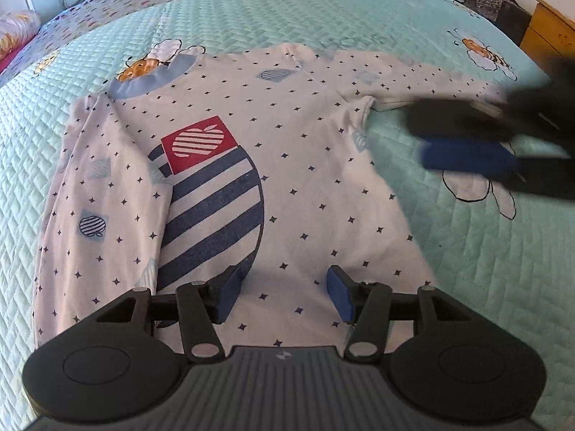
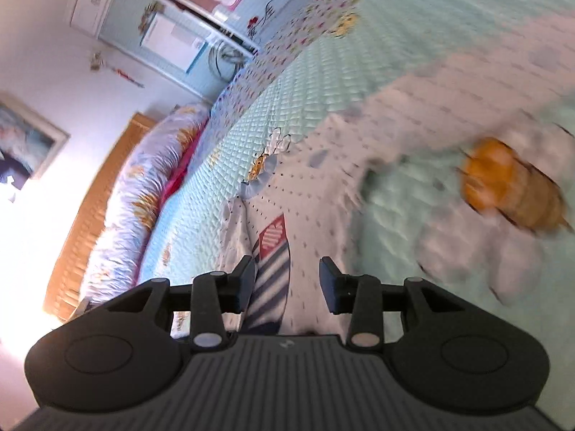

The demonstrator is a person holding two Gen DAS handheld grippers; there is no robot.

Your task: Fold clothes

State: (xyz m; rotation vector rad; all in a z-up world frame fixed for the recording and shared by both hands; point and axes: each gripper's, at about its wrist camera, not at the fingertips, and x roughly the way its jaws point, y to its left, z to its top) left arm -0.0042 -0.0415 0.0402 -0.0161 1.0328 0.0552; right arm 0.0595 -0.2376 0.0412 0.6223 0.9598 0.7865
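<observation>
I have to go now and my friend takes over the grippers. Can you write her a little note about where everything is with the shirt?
Left gripper: open, holding nothing, over the shirt's bottom hem.
Right gripper: open, empty, blurred with motion, out by the spread sleeve.
Shirt: white with stars and a striped apple print, lying face up on the green bee quilt, blue collar at the far end.
Done: one sleeve is folded in over the front.
Left: fold in the spread sleeve, then fold the body.
</observation>
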